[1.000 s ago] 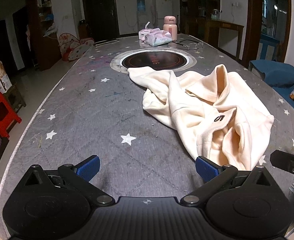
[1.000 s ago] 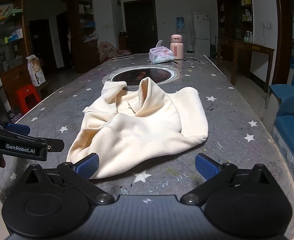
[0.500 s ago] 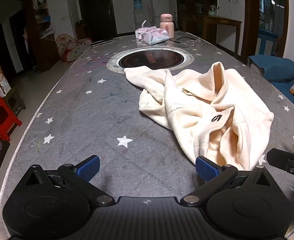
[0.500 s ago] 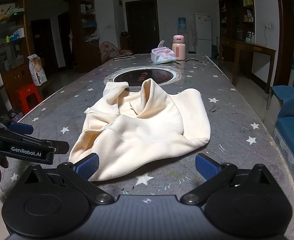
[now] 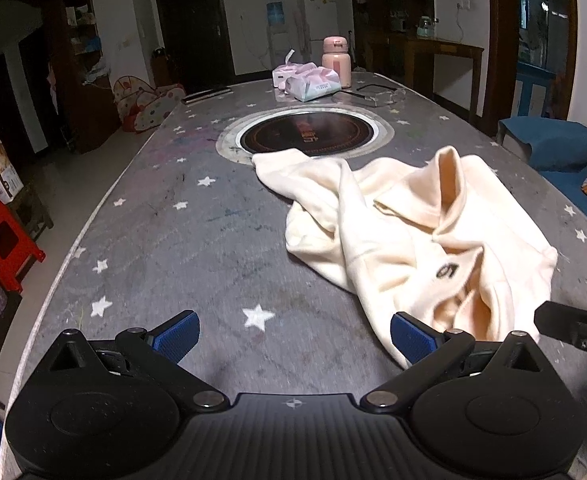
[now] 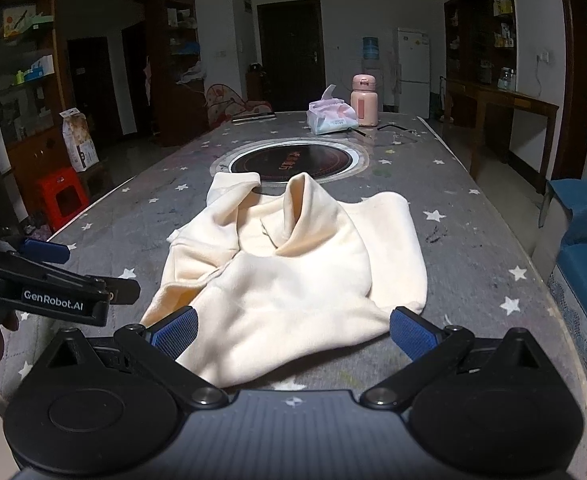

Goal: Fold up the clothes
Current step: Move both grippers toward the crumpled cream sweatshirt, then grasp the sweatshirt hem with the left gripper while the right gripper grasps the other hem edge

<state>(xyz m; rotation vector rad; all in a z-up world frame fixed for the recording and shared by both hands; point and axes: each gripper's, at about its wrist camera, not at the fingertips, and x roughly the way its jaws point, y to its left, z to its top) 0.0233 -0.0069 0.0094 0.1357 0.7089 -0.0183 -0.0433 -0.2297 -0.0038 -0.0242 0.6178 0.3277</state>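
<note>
Change: both grippers have come forward since the earlier frames, so the garment now sits closer under them.
Left gripper (image 5: 291, 334): jaws wide apart, holding nothing; two blue ribbed pads, bare tabletop with one white star between them.
Right gripper (image 6: 291, 332): jaws wide apart, holding nothing; the garment's near hem lies between its two pads.
Garment (image 6: 293, 276): one cream sweatshirt, soft thick knit, crumpled, lying on the table just ahead of both grippers; a black printed mark shows in the left view.
Table (image 5: 165, 232): one long oval, grey quilted cover scattered with white stars.
Hob (image 5: 307, 136): one round dark glass disc in a metal ring, beyond the garment.
Far end: one tissue pack (image 6: 331, 118), one pink flask (image 6: 364, 100).
</note>
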